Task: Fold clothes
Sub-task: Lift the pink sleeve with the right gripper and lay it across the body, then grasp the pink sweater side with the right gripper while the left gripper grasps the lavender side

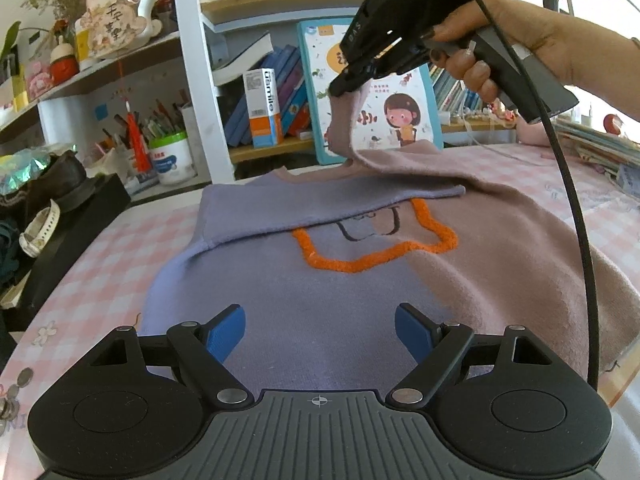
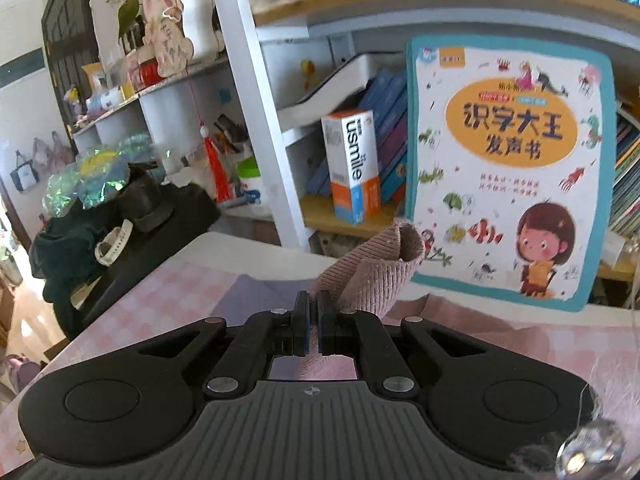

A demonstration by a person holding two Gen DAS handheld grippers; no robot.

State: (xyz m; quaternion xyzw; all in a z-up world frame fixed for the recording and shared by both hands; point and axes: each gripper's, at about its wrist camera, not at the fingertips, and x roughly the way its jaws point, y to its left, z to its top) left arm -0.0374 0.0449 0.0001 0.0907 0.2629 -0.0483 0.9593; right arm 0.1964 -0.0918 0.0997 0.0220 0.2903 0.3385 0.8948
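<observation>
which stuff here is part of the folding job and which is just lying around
Job: sweater; its pink sleeve, pinched in the right hand-held gripper; open left hand-held gripper.

Lying about: picture book, usmile box, watch, pen pot.

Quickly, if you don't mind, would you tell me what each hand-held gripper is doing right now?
Left hand-held gripper: open, empty, above the purple-and-pink knit sweater.
Right hand-held gripper: shut on the sweater's pink ribbed sleeve cuff, lifted off the table.
</observation>
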